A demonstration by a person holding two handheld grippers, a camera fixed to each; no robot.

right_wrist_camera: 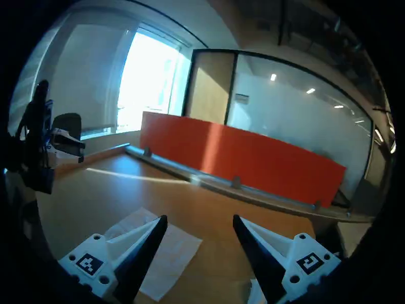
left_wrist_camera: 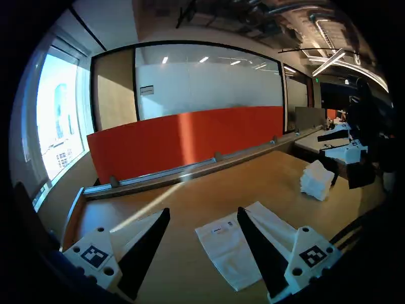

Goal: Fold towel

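A white towel [left_wrist_camera: 226,247] with a small label lies flat on the wooden table [left_wrist_camera: 212,187], just below and ahead of my left gripper [left_wrist_camera: 202,210], which hangs open above it with nothing between its fingers. In the right gripper view the same kind of white towel [right_wrist_camera: 174,248] lies under the left finger of my right gripper [right_wrist_camera: 199,218], also open and empty. A corner of white cloth [right_wrist_camera: 255,294] peeks out at the bottom edge. Farther right in the left gripper view, the other gripper [left_wrist_camera: 340,146] hovers near a stack of folded white towels [left_wrist_camera: 317,180].
An orange divider panel [left_wrist_camera: 187,142] on a metal rail [left_wrist_camera: 197,169] runs along the table's far edge. Bright windows [left_wrist_camera: 58,126] lie to the left and a glass wall stands behind. The other gripper [right_wrist_camera: 63,142] shows at the far left of the right gripper view.
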